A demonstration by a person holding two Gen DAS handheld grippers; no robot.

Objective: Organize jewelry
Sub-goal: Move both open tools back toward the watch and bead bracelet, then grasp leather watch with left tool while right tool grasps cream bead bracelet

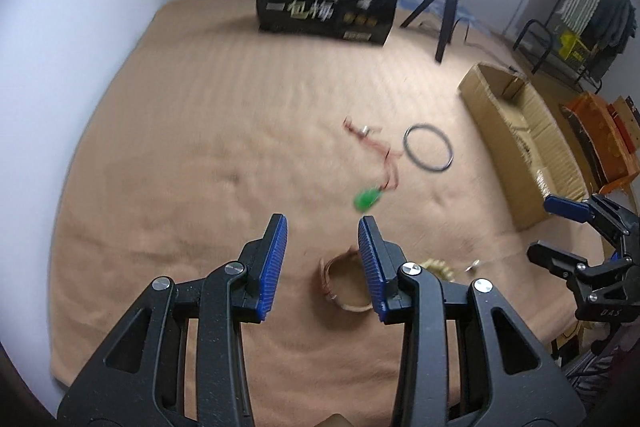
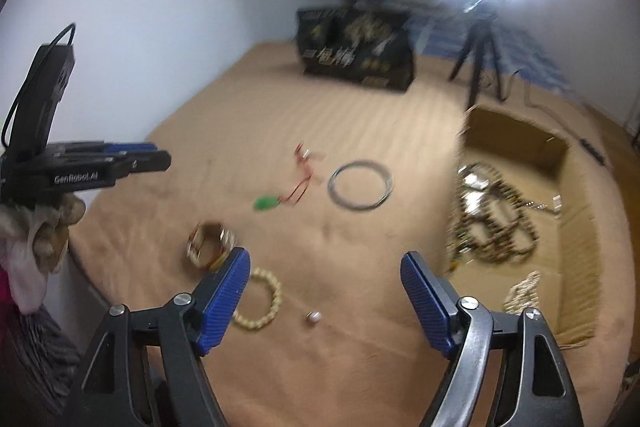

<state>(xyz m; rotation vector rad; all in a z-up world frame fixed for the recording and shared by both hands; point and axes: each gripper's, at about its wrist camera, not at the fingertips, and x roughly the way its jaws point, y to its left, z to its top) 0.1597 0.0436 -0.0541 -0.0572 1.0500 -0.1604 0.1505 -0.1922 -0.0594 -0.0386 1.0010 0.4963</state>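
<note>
Jewelry lies scattered on a tan blanket (image 1: pixel 200 131). My left gripper (image 1: pixel 323 219) hangs open and empty just above a brown woven bracelet (image 1: pixel 325 277), whose right side its finger hides. Ahead lie a green pendant (image 1: pixel 366 199) on a red cord and a dark bangle (image 1: pixel 405 143). My right gripper (image 2: pixel 325 257) is open wide with nothing in it, over a cream bead bracelet (image 2: pixel 276 297) and a small silver bead (image 2: pixel 313 317). The right wrist view also shows the brown woven bracelet (image 2: pixel 208 247), green pendant (image 2: pixel 266 203), bangle (image 2: pixel 330 187) and left gripper (image 2: pixel 156 155).
An open cardboard box (image 2: pixel 516 139) at the right holds several beaded necklaces (image 2: pixel 492 223). A black printed box (image 1: pixel 328 3) and a ring light on a tripod (image 1: pixel 448 11) stand at the back. A white wall runs along the left. A gloved hand (image 2: pixel 52 227) holds the left gripper.
</note>
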